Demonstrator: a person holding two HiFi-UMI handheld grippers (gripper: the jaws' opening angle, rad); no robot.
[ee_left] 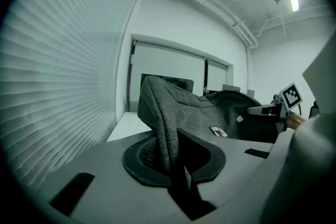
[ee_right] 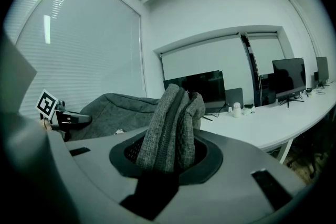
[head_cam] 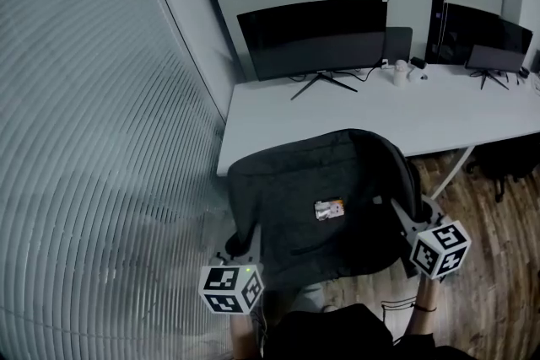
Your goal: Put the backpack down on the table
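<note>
I hold grey backpack (head_cam: 325, 206) in air at near edge of counter (head_cam: 337, 118), not resting on it. My left tool (ee_left: 169, 157) pinches thin fabric edge; my right tool (ee_right: 168, 153) clamps thicker bunched fold.

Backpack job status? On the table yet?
Done: the left tool and right tool are each clamped on a fold of the backpack. In hand: it hangs between them at the near edge of the white table, apparently not resting flat on it. Left: lower it onto the bare tabletop in front of the monitor, then let go.
</note>
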